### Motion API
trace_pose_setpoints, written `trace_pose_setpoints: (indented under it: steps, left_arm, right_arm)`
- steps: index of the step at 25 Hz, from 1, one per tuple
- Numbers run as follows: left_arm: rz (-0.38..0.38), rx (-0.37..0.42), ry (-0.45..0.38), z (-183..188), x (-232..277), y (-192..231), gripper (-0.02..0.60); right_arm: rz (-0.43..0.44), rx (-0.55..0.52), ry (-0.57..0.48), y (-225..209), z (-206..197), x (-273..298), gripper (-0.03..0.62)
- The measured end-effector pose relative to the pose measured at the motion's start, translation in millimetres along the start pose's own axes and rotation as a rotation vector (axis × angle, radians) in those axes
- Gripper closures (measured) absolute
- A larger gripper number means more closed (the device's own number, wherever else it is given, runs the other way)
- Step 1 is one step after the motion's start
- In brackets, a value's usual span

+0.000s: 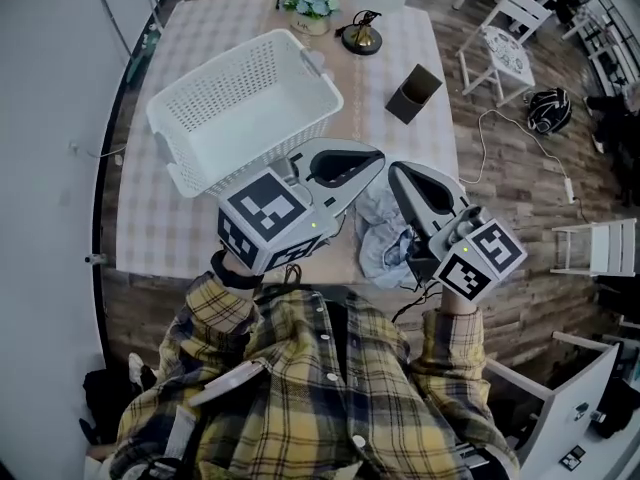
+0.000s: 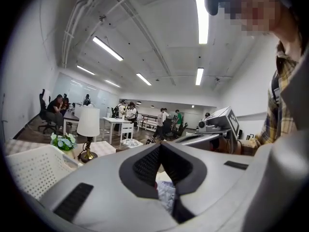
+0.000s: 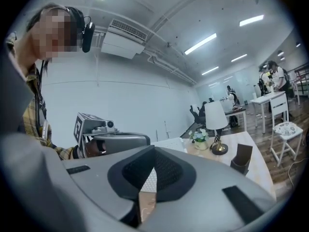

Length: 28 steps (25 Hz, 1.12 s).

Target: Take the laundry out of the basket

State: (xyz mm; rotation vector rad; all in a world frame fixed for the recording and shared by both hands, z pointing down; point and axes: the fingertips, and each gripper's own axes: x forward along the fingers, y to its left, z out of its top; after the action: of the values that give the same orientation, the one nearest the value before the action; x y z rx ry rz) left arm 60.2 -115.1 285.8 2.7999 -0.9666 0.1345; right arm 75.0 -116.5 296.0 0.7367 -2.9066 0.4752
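The white mesh laundry basket (image 1: pixel 245 108) stands tilted on the checked table (image 1: pixel 150 218), with nothing showing inside it. A crumpled pale blue and white piece of laundry (image 1: pixel 385 236) lies on the table's near edge, below and between the two grippers. My left gripper (image 1: pixel 375 158) is lifted above the table, jaws shut and empty. My right gripper (image 1: pixel 397 172) hangs close beside it, also shut and empty. In the left gripper view the shut tips (image 2: pixel 161 146) meet, and the laundry (image 2: pixel 166 195) shows beneath them. The right gripper view has its tips (image 3: pixel 154 151) closed too.
At the table's far end stand a flower pot (image 1: pixel 310 10), a small brass lamp (image 1: pixel 362 34) and a brown open box (image 1: pixel 413 93). A white chair (image 1: pixel 500 50) stands to the right on the wooden floor. Several people sit and stand at far desks (image 2: pixel 120 120).
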Motion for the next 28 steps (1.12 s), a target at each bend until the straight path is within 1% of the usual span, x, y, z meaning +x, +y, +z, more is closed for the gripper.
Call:
trace_pose_setpoints:
  steps: [3, 8, 12, 16, 21, 28]
  left_arm:
    - [0.011, 0.006, -0.004, 0, -2, -1, 0.566]
    - [-0.002, 0.037, -0.001, 2, -7, -4, 0.566]
    - [-0.002, 0.036, -0.021, 7, -7, -6, 0.568]
    - [-0.002, 0.034, -0.030, 4, -6, -8, 0.568]
    - [0.005, 0.032, -0.028, 3, -5, -8, 0.568]
    - [0.011, 0.028, -0.014, -2, -6, -6, 0.568]
  right_arm:
    - [-0.014, -0.016, -0.013, 4, 6, -1, 0.600]
    - [-0.044, -0.027, -0.025, 8, 7, -5, 0.600]
    - [-0.064, -0.017, -0.045, 5, 11, -10, 0.600]
    - [-0.076, -0.012, -0.050, 5, 9, -13, 0.600]
    - [-0.074, -0.019, -0.070, 8, 16, -14, 0.600]
    - [-0.078, -0.007, -0.060, 6, 10, -13, 0.600]
